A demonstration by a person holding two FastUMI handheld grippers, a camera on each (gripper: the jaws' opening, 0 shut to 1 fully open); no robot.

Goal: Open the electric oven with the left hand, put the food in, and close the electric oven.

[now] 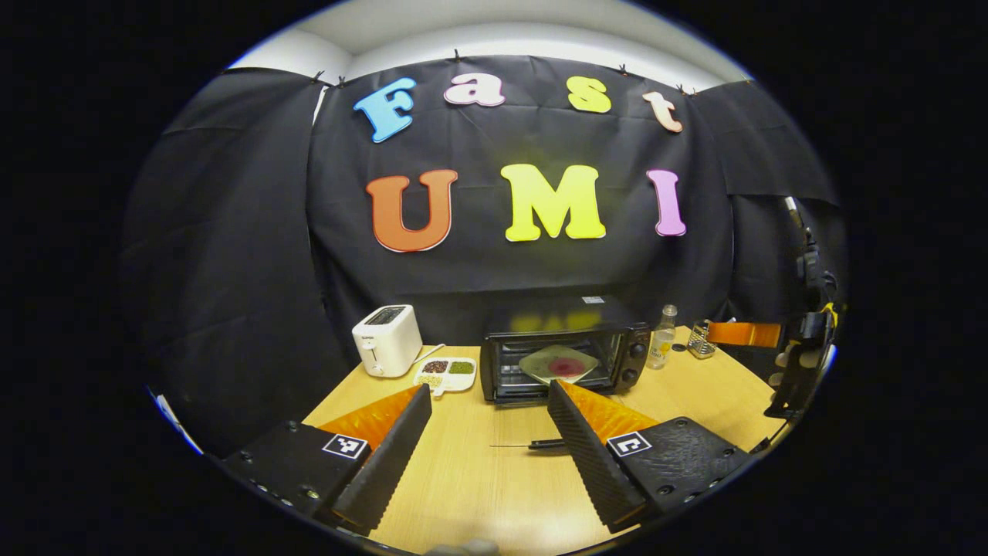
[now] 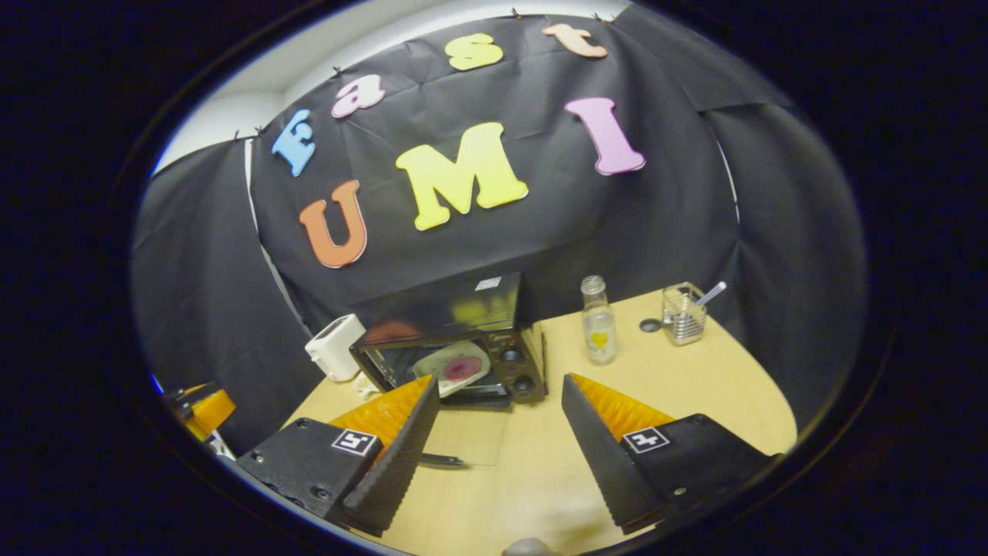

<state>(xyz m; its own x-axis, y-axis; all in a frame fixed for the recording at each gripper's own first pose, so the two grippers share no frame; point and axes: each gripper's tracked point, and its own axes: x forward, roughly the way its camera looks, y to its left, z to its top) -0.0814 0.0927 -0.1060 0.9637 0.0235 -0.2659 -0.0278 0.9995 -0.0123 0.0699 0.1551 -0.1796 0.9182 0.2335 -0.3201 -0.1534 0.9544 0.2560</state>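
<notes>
Wooden bench (image 1: pixel 478 479) carried a black electric oven (image 1: pixel 567 347) at its rear centre; the glass door lay folded down flat, and a pale plate with a red food piece (image 1: pixel 563 364) sat inside. White toaster (image 1: pixel 386 340) and a divided snack dish (image 1: pixel 446 373) stood left of the oven, a glass bottle (image 1: pixel 662 337) right. Left tongs (image 1: pixel 489 432) and right tongs (image 2: pixel 500 428) hovered above the bench, both spread apart, empty

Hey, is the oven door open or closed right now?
Open. The black electric oven's glass door lies folded flat on the wooden table, handle toward the grippers, leaving the pale plate of reddish food inside exposed.
</notes>
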